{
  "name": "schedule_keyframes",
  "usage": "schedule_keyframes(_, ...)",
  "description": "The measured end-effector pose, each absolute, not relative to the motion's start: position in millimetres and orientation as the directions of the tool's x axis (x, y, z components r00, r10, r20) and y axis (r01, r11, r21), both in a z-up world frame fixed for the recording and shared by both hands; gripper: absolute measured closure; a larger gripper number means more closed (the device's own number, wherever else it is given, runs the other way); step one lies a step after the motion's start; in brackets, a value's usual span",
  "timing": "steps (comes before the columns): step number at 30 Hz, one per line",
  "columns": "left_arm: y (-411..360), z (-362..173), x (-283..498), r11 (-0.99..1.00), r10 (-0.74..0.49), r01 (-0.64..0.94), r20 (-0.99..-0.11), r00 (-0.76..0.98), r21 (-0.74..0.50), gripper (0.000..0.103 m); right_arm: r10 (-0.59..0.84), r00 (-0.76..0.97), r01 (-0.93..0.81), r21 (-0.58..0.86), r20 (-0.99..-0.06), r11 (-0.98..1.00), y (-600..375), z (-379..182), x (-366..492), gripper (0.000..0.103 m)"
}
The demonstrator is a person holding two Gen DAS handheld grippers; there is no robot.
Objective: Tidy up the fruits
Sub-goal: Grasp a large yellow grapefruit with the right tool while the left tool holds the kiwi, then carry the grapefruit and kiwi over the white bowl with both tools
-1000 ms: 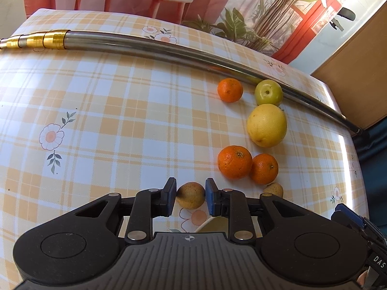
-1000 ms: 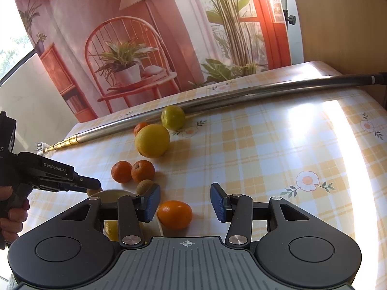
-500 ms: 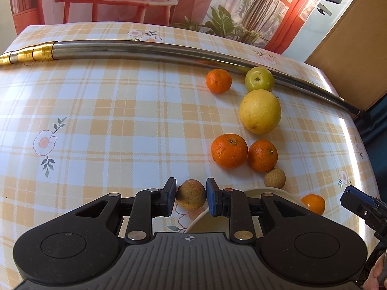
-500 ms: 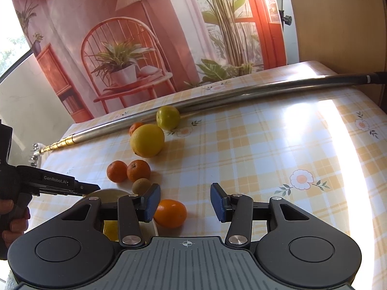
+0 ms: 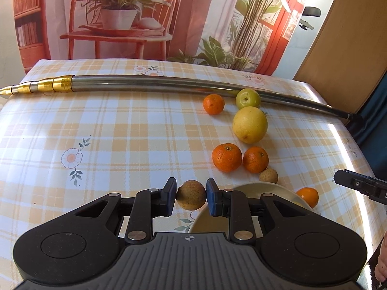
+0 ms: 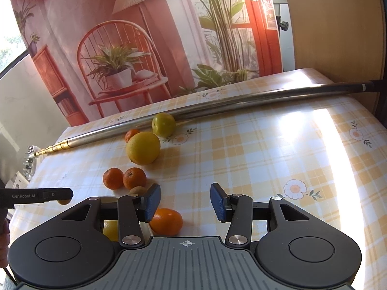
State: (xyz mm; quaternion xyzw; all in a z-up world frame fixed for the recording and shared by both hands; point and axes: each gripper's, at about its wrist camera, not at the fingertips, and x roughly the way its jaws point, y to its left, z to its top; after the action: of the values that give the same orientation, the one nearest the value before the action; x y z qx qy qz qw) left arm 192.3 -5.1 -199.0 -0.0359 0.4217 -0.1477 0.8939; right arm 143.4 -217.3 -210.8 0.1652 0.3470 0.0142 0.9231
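Brown and rough-skinned, a small round fruit (image 5: 191,194) sits clamped between the blue pads of the left gripper (image 5: 191,197), held just beside the rim of a pale bowl (image 5: 254,188) at the near edge of a table covered in a yellow-and-white checked cloth (image 5: 121,133). The right gripper (image 6: 185,203) hangs with its fingers spread wide and nothing between them, an orange (image 6: 166,221) lying on the cloth just beneath its left finger. A yellow fruit (image 6: 110,229) shows in the bowl behind that finger, mostly hidden. Farther out on the table, two tangerines (image 5: 226,157) touch side by side, with a second small brown fruit (image 5: 268,175) just beside them near the bowl's rim. A large yellow citrus (image 5: 250,124) lies beyond the pair, and past it a green apple (image 5: 248,98) rests against a long metal pole (image 5: 157,83) with a gold telescopic end, which runs across the far side of the table. Another small tangerine (image 5: 213,104) sits near the apple, close to the pole. A printed backdrop of a chair and potted plants (image 6: 116,62) stands behind the table.
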Motion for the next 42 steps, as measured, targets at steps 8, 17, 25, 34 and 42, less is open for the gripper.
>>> schedule_keyframes(8,-12.2,-187.1,169.6,0.951,-0.303,0.265,-0.653,0.694,-0.160,0.075,0.158,0.791,-0.015,0.240,-0.591,0.971,-199.2,-187.1,171.6,0.060)
schedule_keyframes(17,-16.5,-190.0,157.3,0.938,-0.341,0.302,-0.609,0.716,-0.170,0.075,0.188,0.800,-0.094,0.191,-0.570,0.977,-174.9,-192.8,232.4,0.060)
schedule_keyframes(25,-3.9,-191.9,160.7,0.943,-0.333,0.267,-0.601,0.727,-0.199,0.075,0.215,0.716,-0.088,0.220,-0.664,0.971,-155.3,-228.1,290.9,0.049)
schedule_keyframes(34,-0.8,-194.3,161.8,0.941,-0.338,0.264,-0.605,0.721,-0.211,0.075,0.278,0.642,-0.065,0.311,-0.715,0.948,-141.7,-247.0,316.1,0.047)
schedule_keyframes(42,-1.2,-196.5,161.1,0.936,-0.352,0.279,-0.609,0.711,-0.215,0.075,0.272,0.643,-0.044,0.320,-0.716,0.946,-143.1,-247.3,313.5,0.049)
